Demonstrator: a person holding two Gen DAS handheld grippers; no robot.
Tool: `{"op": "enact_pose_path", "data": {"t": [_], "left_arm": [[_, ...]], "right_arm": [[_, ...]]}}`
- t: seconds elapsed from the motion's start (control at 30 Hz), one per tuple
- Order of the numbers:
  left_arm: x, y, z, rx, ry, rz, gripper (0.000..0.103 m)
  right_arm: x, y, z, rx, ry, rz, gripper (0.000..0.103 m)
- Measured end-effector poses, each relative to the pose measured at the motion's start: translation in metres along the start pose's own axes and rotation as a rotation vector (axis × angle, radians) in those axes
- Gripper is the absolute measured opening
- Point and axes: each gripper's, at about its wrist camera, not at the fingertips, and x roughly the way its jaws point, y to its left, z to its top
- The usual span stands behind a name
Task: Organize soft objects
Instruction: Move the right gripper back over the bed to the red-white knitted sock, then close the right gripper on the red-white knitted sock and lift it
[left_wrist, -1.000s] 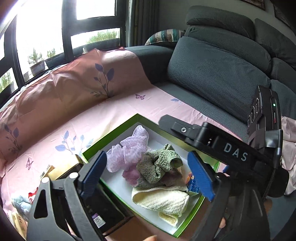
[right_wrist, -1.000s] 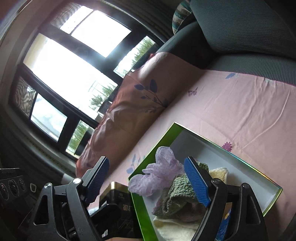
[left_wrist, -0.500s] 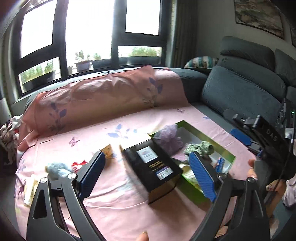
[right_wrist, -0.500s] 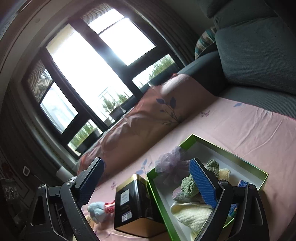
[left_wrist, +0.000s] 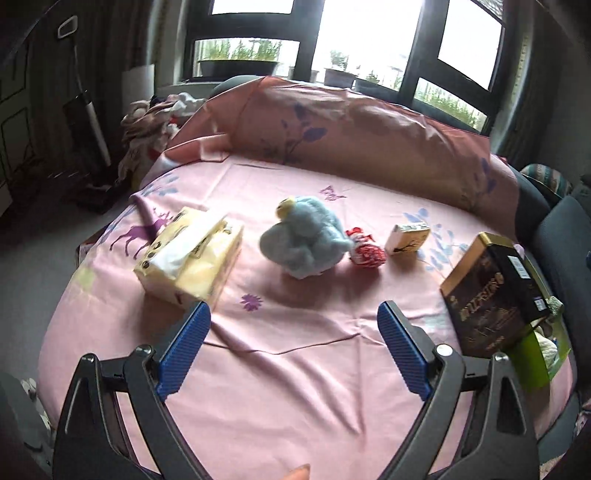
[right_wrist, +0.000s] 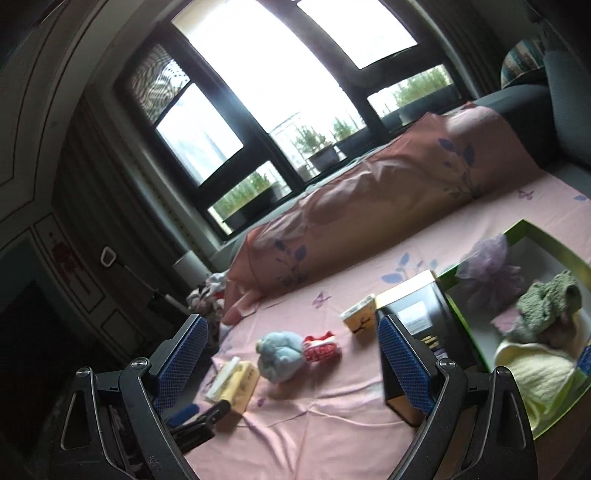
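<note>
The left gripper (left_wrist: 293, 347) is wide open with nothing between its blue pads, and it hangs over the pink sheet (left_wrist: 295, 369). In front of it lies a blue plush toy (left_wrist: 304, 236), and a small red and white soft thing (left_wrist: 365, 249) touches its right side. A yellow tissue pack (left_wrist: 192, 258) sits to the left of the toy, and a small cream box (left_wrist: 406, 238) to the right. The right gripper (right_wrist: 291, 356) is open too, with its jaws just widened and nothing held. In its view, a black and gold tin (right_wrist: 417, 325) stands just beside the green box (right_wrist: 532, 229), which holds a purple mesh cloth (right_wrist: 487, 266), a green knitted cloth (right_wrist: 546, 302) and a cream towel (right_wrist: 532, 369).
</note>
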Motion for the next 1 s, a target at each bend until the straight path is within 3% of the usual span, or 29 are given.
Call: {"op": "enact_pose_path", "data": {"t": [0.23, 0.37, 0.5, 0.6, 0.77, 0.83, 0.93, 1.0], "left_arm": [[0.054, 0.061, -0.024, -0.103, 0.130, 0.034, 0.091], [0.045, 0.063, -0.024, -0.095, 0.082, 0.044, 0.091], [0.045, 0.069, -0.024, -0.099, 0.086, 0.047, 0.091], [0.045, 0.074, -0.024, -0.123, 0.096, 0.014, 0.091], [0.044, 0.075, -0.023, -0.123, 0.088, 0.027, 0.091], [0.045, 0.076, -0.023, -0.121, 0.091, 0.042, 0.091], [0.044, 0.078, -0.022, -0.130, 0.093, 0.034, 0.091], [0.043, 0.079, -0.022, -0.136, 0.091, 0.025, 0.091]], "right_arm": [[0.125, 0.035, -0.032, -0.087, 0.222, -0.195, 0.094], [0.190, 0.023, -0.040, -0.075, 0.268, -0.341, 0.094], [0.243, -0.010, -0.044, 0.027, 0.358, -0.418, 0.081], [0.267, -0.036, -0.051, 0.116, 0.407, -0.436, 0.081], [0.284, -0.056, -0.056, 0.182, 0.400, -0.406, 0.080], [0.291, -0.057, -0.058, 0.182, 0.417, -0.375, 0.067], [0.291, -0.054, -0.059, 0.153, 0.398, -0.385, 0.060], [0.285, -0.050, -0.057, 0.136, 0.388, -0.380, 0.049]]}}
